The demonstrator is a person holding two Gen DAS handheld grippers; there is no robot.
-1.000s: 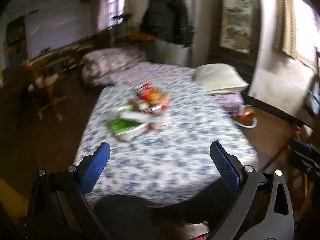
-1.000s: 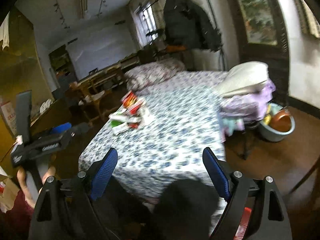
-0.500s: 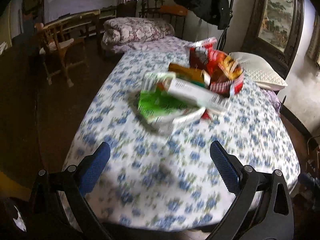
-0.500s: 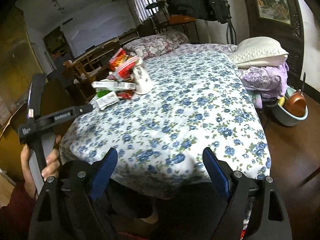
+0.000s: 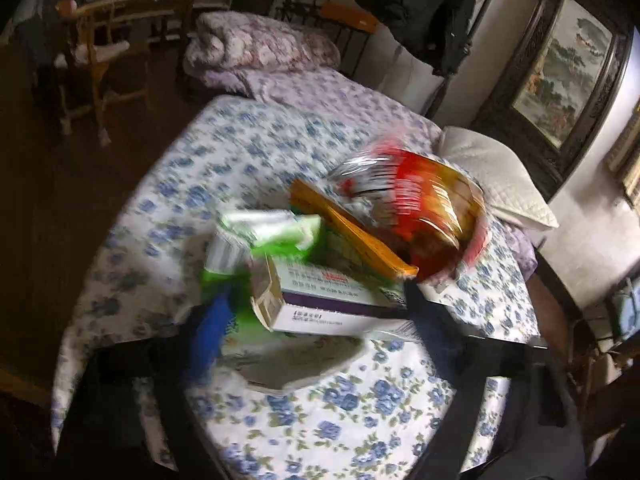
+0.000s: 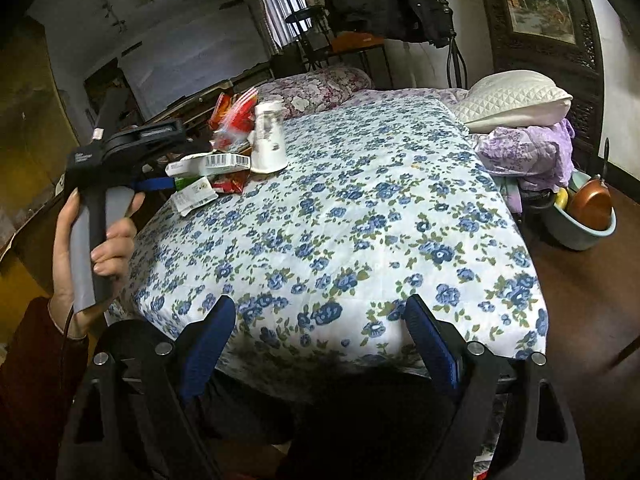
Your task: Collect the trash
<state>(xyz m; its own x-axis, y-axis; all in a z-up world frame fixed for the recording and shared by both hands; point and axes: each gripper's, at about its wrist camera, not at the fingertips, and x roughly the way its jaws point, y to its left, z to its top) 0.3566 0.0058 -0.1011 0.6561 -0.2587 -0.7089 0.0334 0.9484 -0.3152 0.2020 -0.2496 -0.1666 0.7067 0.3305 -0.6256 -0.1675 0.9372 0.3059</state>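
A bed (image 6: 400,208) under a white quilt printed with blue flowers fills both wrist views. At the far left of the right wrist view, a person's left hand (image 6: 96,248), in a dark red sleeve, grips the grey handle of the left gripper (image 5: 316,320), a black tool with blue finger pads whose tips reach into the pile of trash near the bed's left edge.

In the blurred left wrist view, the left gripper's jaws have just been closing, with a white-and-purple cardboard carton (image 5: 332,300) between them; the left blue pad (image 5: 212,328) sits just beside the carton's open end, the right pad lies in shadow, and contact cannot be told through the blur.

Behind and left of the carton lies a crumpled green-and-white plastic wrapper (image 5: 272,232). To the right, a flat orange box (image 5: 352,236) leans across the pile, and further right stands a red and orange snack bag (image 5: 416,208) in shiny plastic. In the right wrist view, a white upturned paper cup (image 6: 269,140) stands at the pile's right side.

The right gripper (image 6: 320,340), black with blue pads, hangs over the foot of the bed, its jaws spread wide with nothing between them, well apart from the trash. At far right, a white quilted pillow (image 6: 516,100) tops folded lilac bedding.
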